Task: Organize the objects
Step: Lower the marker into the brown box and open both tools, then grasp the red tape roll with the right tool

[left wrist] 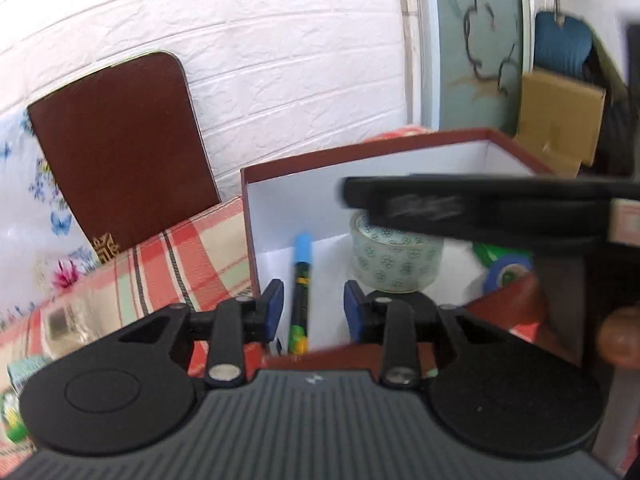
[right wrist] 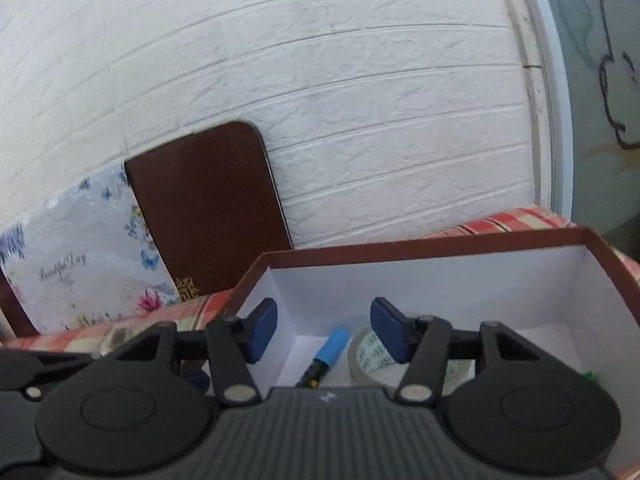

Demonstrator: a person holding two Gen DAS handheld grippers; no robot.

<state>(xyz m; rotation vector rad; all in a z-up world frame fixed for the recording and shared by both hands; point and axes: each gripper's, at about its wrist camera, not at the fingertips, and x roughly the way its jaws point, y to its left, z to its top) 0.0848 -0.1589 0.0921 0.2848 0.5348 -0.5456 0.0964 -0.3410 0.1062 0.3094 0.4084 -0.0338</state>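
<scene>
- Over the red-rimmed white cardboard box (right wrist: 440,276) both grippers hang with jaws apart and empty: left gripper (left wrist: 313,312), right gripper (right wrist: 324,330).
- Inside lie the blue-capped marker pen (left wrist: 300,284) and clear patterned tape roll (left wrist: 396,260).
- Crowding risks the grippers colliding; the blurred black bar (left wrist: 480,204) is probably the right one.

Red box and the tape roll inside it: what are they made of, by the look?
Red box: likely cardboard; thin straight walls, matte red-brown outside, plain white lining, sharp folded corners. Tape roll: looks like clear glossy plastic packing tape, wound thick and milky, with a printed pattern showing through, probably from its core.
</scene>
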